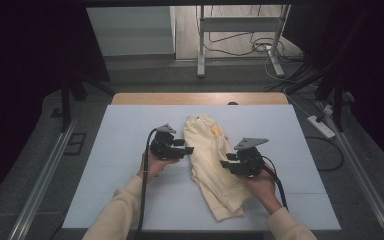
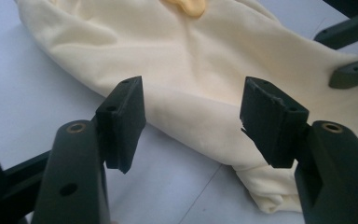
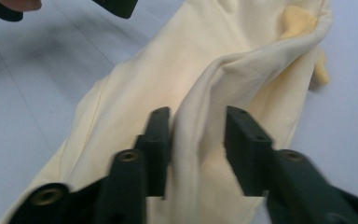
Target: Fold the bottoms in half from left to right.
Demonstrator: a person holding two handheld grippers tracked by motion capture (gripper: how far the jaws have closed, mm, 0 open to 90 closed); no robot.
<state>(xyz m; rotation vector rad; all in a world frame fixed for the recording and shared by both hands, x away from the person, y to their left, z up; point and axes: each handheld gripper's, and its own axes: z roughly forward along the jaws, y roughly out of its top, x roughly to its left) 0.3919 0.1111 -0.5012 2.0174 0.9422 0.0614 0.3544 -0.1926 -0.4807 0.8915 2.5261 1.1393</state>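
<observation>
1. A pale yellow garment point(image 1: 211, 165) lies crumpled on a white table point(image 1: 130, 130), a little right of its middle, running from near the far edge toward the near edge. A darker yellow patch point(image 1: 215, 131) shows near its far end.
2. A person's forearms come in from the near edge, each hand holding a black two-jaw gripper.
3. The left gripper point(image 2: 192, 123) sits just beside the garment's left edge. Its jaws stand well apart with nothing between them but air; the cloth lies below and beyond them, untouched.
4. The right gripper point(image 3: 197, 148) is at the garment's right side. A raised fold of cloth point(image 3: 191, 140) stands between its jaws, touching the left pad, with a gap at the right one. The jaws are part-closed and do not yet pinch the fold.
5. The step in hand looks like taking hold of the garment to spread or fold it.
6. Next, the right jaws likely need to close fully on the fold, and the left gripper must reach in to catch the near edge of cloth.
</observation>
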